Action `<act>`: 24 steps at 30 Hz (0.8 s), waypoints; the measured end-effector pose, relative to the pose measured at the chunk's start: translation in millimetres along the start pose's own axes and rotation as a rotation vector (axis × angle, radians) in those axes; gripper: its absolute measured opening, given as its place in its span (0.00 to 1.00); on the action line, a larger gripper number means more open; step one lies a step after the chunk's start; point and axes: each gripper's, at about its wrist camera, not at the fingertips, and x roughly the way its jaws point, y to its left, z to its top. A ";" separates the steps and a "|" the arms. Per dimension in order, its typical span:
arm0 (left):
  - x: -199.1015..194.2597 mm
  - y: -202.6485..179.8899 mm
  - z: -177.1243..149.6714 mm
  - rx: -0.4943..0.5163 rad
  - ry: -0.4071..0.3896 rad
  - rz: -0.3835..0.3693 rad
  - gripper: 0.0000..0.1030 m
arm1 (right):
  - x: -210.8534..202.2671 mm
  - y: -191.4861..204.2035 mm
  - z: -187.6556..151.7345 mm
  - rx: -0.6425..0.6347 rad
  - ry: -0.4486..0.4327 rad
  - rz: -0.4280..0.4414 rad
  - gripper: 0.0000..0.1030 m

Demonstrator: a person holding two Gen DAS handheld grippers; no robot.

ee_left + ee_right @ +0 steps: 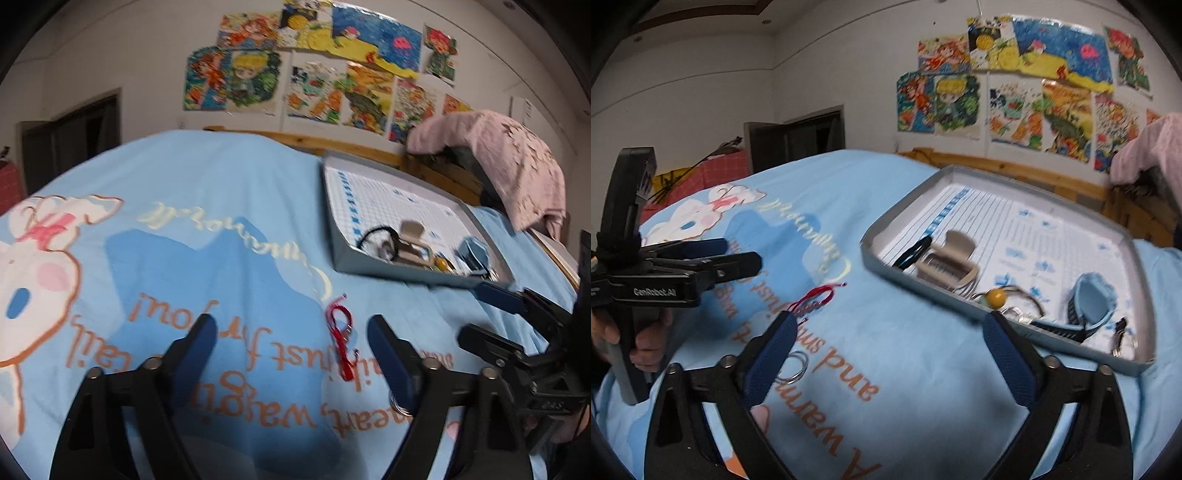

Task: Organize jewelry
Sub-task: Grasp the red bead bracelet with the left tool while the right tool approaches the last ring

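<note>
A red string bracelet (pixel 341 334) lies on the light blue bed sheet, between my left gripper's fingertips and a little ahead of them. My left gripper (pixel 291 341) is open and empty. The bracelet also shows in the right wrist view (pixel 816 299), just beyond my right gripper's left fingertip (pixel 775 347). My right gripper (pixel 890 350) is open and empty. A metal ring (pixel 793 367) lies on the sheet beside that fingertip. A grey tray (pixel 886 266) holds a beige hair claw (pixel 945 258), a black hair tie (pixel 912 253), a yellow bead bracelet (pixel 995 297) and a blue scrunchie (pixel 1091 302).
The tray also shows in the left wrist view (pixel 334 229), at the right. A pink cloth (pixel 517 162) hangs over the wooden bed frame (pixel 295 138) behind it. The left gripper's body (pixel 646 280) and the hand holding it stand at the left of the right wrist view.
</note>
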 end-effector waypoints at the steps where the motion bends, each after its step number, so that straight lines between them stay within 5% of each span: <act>1: 2.2 -0.4 -1.2 0.005 0.012 -0.017 0.74 | 1.7 0.1 -1.0 0.001 0.010 0.013 0.74; 4: 5.8 -2.0 -4.8 0.019 0.026 -0.082 0.72 | 8.3 3.0 -5.1 -0.004 0.041 0.047 0.68; 7: 10.7 -5.1 -7.4 0.037 0.055 -0.129 0.57 | 10.7 7.4 -7.3 -0.021 0.055 0.085 0.66; 9: 14.7 -8.0 -8.1 0.049 0.075 -0.145 0.47 | 11.7 11.4 -7.9 -0.040 0.062 0.114 0.54; 16: 20.5 -5.7 -11.2 0.042 0.104 -0.250 0.45 | 16.1 28.4 -12.9 -0.119 0.110 0.200 0.48; 24: 42.8 -9.7 -12.3 0.036 0.185 -0.273 0.22 | 18.8 40.8 -18.6 -0.176 0.149 0.245 0.34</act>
